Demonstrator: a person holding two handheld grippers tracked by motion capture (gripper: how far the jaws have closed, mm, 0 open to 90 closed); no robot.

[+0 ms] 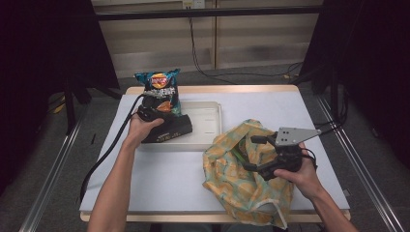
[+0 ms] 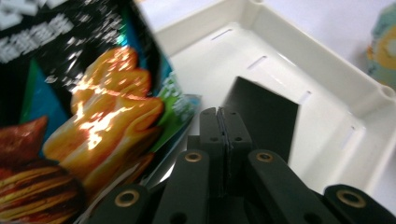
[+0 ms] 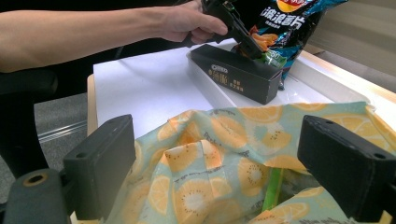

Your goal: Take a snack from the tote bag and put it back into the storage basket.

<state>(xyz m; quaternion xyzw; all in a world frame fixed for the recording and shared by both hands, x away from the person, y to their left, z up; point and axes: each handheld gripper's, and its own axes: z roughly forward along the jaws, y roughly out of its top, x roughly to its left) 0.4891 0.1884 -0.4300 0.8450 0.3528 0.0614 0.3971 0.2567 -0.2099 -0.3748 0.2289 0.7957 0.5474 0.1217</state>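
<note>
Two black two-jaw grippers are working over a white-topped table (image 1: 169, 169) with a pale wooden edge. There is one shallow cream plastic tray (image 1: 210, 126), one dark blue-green crisp bag (image 1: 162, 91) printed with golden crisps, one long black cardboard box (image 1: 170, 131) with pale lettering, and one soft fabric bag (image 1: 232, 179) patterned with orange and kiwi slices on pale green.

The tray is sitting near the middle of the table, towards its far side. The black box is lying slantwise at the tray's left end, one end resting inside and the other riding over the near rim. The crisp bag is standing upright just behind the box at the tray's far left corner; whether its base is inside the tray cannot be told.

The left gripper (image 1: 153, 107) is reaching in over the box, and in the left gripper view its tips (image 2: 223, 122) are pressing flat together with no gap, at the lower edge of the crisp bag (image 2: 88, 121). Whether they are pinching the foil there cannot be told. The tray floor (image 2: 233, 60) and the dark box (image 2: 266, 112) are lying just beyond.

The fabric bag is slumping on the near right part of the table, just beside the tray, its mouth gaping with something green (image 3: 272, 189) showing inside. The right gripper (image 1: 252, 153) is hovering at that opening with its jaws spread wide apart, clamping nothing.
</note>
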